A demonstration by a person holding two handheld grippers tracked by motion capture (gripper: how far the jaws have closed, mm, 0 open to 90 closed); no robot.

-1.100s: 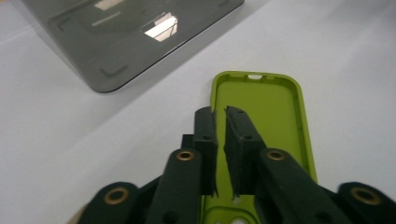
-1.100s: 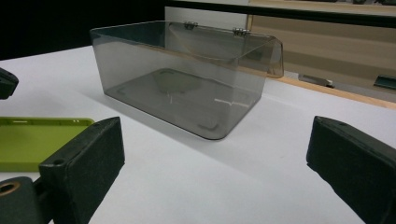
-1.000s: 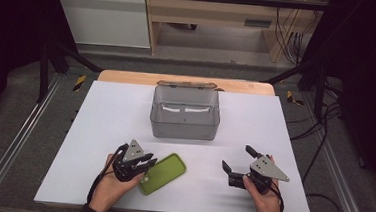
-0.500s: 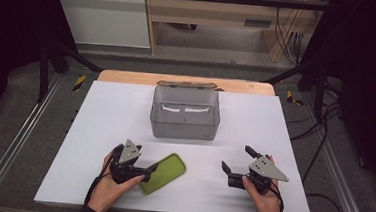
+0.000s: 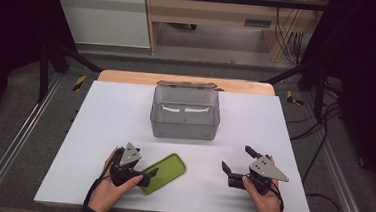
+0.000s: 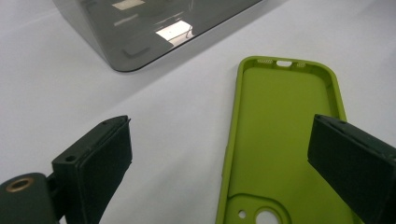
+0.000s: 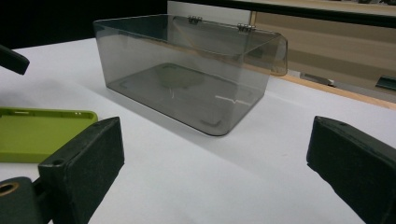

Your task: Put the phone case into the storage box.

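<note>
A lime-green phone case (image 5: pixel 164 173) lies flat, hollow side up, on the white table (image 5: pixel 100 120) near its front edge. My left gripper (image 5: pixel 147 177) is at the case's near end, and its jaws have just been opening. In the left gripper view the gripper (image 6: pixel 219 123) stands wide, the case (image 6: pixel 280 140) lies below, its left rim between the jaws, and neither pad touches it. My right gripper (image 5: pixel 236 158) rests open to the right, with nothing between its jaws (image 7: pixel 215 123). It faces a clear grey plastic box (image 7: pixel 187 79).
The lidless-looking grey box (image 5: pixel 185 115) stands at the table's middle back, its hinged lid folded behind. A wooden strip (image 5: pixel 128 77) runs along the far edge. Metal rails (image 5: pixel 18 144) flank the table, and cables (image 5: pixel 319 205) lie on the floor at the right.
The left gripper's jaws have opened off the near end of the green case, and the hand has drawn back slightly. The case stays where it lay. The right gripper has not moved.
</note>
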